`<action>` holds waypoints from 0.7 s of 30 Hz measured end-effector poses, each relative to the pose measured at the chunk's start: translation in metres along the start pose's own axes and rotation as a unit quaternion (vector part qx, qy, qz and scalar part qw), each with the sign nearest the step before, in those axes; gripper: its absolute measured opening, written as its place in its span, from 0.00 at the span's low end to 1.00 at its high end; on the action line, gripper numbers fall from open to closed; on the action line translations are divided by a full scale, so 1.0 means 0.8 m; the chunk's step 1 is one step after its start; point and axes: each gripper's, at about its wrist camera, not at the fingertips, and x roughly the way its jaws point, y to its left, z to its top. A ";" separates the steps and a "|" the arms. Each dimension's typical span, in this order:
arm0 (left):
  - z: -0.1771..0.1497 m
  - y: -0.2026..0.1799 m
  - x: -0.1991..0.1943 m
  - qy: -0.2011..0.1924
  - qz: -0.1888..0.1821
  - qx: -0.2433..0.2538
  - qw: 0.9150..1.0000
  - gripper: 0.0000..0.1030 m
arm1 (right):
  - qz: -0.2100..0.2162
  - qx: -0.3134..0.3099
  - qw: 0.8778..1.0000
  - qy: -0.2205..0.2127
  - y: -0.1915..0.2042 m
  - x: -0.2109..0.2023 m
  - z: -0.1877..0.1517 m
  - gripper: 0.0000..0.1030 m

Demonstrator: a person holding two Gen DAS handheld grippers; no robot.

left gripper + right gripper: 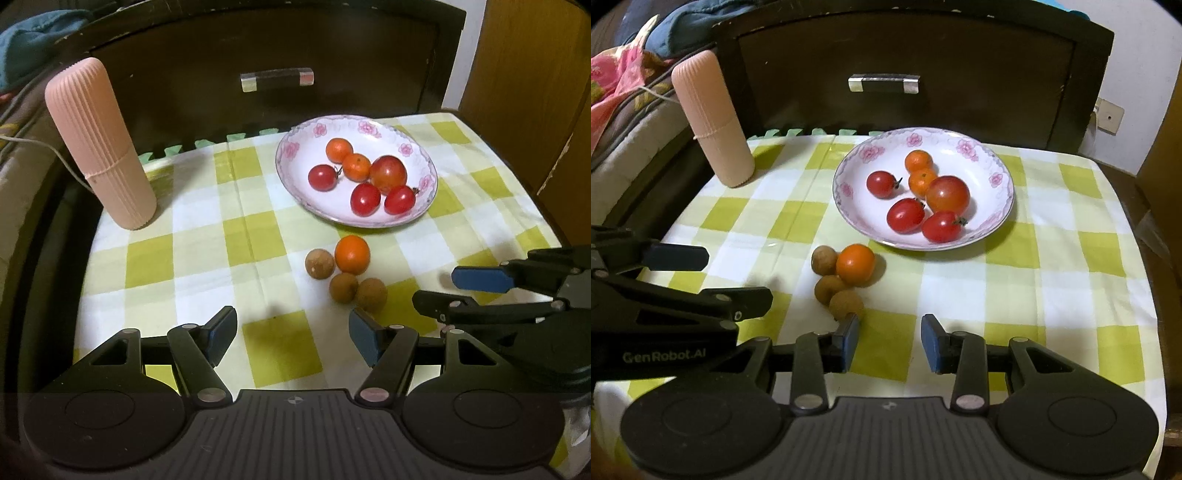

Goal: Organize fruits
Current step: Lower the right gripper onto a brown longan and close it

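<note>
Only the right wrist view shows pink bedding (617,77).

Left tongs (293,338) gaping, empty; right tongs (890,343) narrower, empty, both angled down.

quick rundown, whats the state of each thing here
plate: upright on the cloth, holding six fruits
loose orange: on the cloth, outside the plate
three brown fruits: clustered beside it
pink case: standing, closed
left tool: open, empty
right tool: open, empty
</note>
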 end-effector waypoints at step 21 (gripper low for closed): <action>-0.004 0.030 0.019 0.031 0.006 -0.040 0.999 0.77 | 0.027 -0.001 0.999 0.024 -0.005 0.037 -0.003 0.34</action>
